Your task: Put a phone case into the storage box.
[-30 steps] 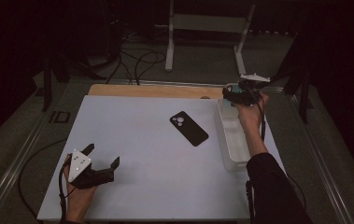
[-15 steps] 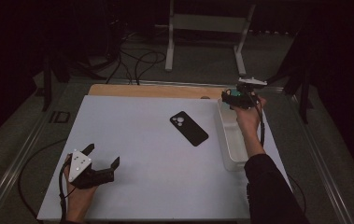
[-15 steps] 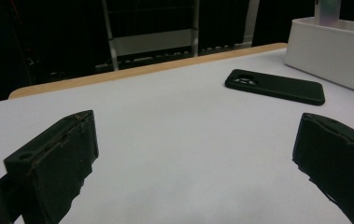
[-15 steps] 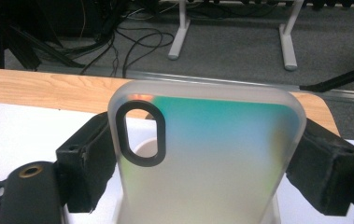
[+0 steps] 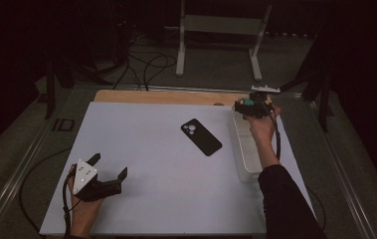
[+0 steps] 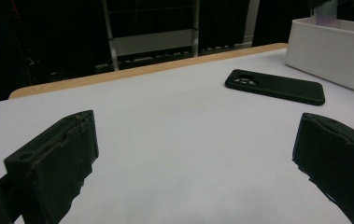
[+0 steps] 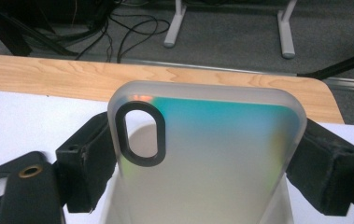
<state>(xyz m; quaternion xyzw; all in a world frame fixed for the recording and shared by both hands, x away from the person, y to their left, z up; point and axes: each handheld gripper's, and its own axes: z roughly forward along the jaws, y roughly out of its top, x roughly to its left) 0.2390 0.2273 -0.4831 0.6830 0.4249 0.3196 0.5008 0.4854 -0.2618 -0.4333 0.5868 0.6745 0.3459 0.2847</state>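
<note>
The right gripper (image 5: 249, 103) is clamping a translucent phone case (image 7: 207, 158) by its two long edges, the jaws pressing on either side, the case standing upright between them with its oval camera cutout toward the left jaw. Directly below this gripper is lying the white bin (image 5: 245, 149), and the case is hanging over the bin's far end. The left gripper (image 5: 107, 172) is resting on the white mat (image 5: 141, 149) with jaws gaping wide, nothing between them; a black phone case (image 6: 275, 86) is lying well ahead of it.
</note>
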